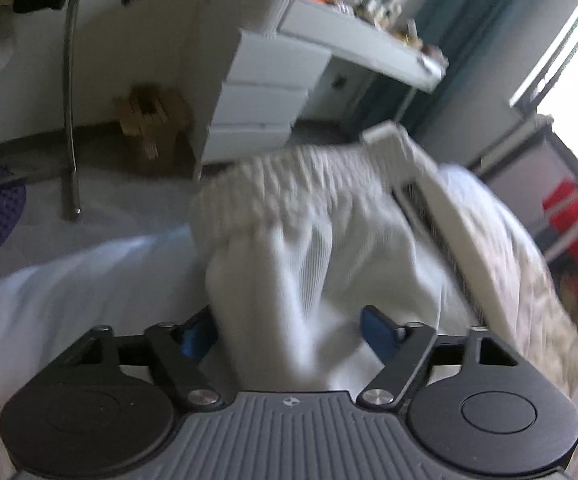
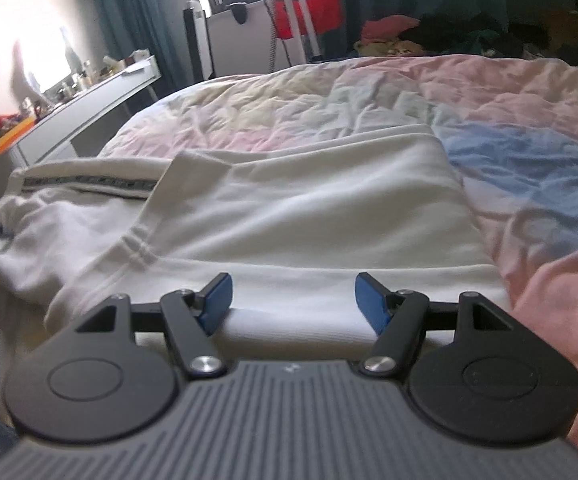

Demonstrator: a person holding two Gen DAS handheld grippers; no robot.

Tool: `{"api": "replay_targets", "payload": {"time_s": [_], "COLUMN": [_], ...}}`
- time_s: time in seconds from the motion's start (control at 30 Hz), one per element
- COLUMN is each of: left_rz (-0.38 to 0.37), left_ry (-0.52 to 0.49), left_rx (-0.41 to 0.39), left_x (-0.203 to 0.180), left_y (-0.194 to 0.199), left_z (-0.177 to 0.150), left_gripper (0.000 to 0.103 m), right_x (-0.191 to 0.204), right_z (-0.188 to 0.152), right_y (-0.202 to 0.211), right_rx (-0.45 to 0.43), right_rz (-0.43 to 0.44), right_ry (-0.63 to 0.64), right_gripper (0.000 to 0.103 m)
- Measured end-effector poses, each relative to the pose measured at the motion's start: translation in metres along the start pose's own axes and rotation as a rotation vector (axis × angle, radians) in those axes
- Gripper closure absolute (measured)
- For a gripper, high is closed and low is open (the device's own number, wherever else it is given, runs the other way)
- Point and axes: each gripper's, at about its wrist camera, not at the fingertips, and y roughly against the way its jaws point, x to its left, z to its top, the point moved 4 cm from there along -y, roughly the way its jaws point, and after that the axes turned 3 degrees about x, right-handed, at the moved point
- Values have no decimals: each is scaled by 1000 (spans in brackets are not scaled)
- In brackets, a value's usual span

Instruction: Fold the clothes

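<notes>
White pants (image 2: 289,216) with a dark patterned side stripe (image 2: 89,182) lie partly folded on the bed. In the left wrist view the elastic waistband (image 1: 289,192) bunches up in front of my left gripper (image 1: 289,336). Its blue pads stand wide apart with white cloth between them, not pinched. My right gripper (image 2: 293,304) is open, its blue pads (image 2: 217,300) resting at the near folded edge of the pants, with cloth between them but not clamped.
The bed has a pastel pink and blue duvet (image 2: 489,120). A white desk with drawers (image 1: 265,96) and clutter stands to the left, with a wooden stool (image 1: 153,120) beside it. Clothes pile (image 2: 429,36) at the far bed edge; a red item (image 2: 309,8) by the window.
</notes>
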Motion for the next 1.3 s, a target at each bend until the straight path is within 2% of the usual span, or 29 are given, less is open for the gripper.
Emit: {"api": "replay_targets", "payload": {"time_s": [0.1, 0.23, 0.43, 0.53, 0.63, 0.8, 0.93, 1.07, 1.13, 1.2, 1.27, 1.3], "left_rz": [20, -20, -124, -208, -290, -424, -519, -594, -640, -633, -626, -623], "left_ry": [-8, -85, -336, -389, -456, -566, -726, -919, -1010, -1077, -1140, -1170], "left_rx": [-59, -179, -375, -430, -486, -525, -558, -503, -343, -236, -239, -241], "left_x": [-6, -31, -105, -141, -180, -249, -291, -311, -318, -321, -319, -318], "left_y": [-7, 6, 78, 120, 159, 208, 217, 193, 164, 136, 122, 119], "left_z": [14, 23, 4, -11, -41, -127, -218, -318, -360, -387, -400, -404], "left_gripper": [51, 84, 87, 87, 87, 87, 87, 87, 87, 86, 84, 80], "right_x": [8, 7, -13, -28, -48, -97, -132, -162, -175, -182, -185, -185], "right_z": [-4, -6, 2, 11, 18, 23, 23, 20, 16, 13, 11, 11], "right_y": [-1, -1, 14, 28, 37, 53, 73, 93, 101, 103, 101, 100], "right_rx": [16, 40, 22, -31, -67, -99, -155, -212, -231, -233, -225, -218], "right_rz": [-12, -9, 2, 0, -46, -89, -105, -129, -132, -126, -103, -87], "right_ry": [58, 55, -36, -99, -157, -340, -474, -565, -609, -633, -649, -654], "right_gripper": [33, 34, 33, 33, 33, 33, 33, 31, 31, 31, 31, 31]}}
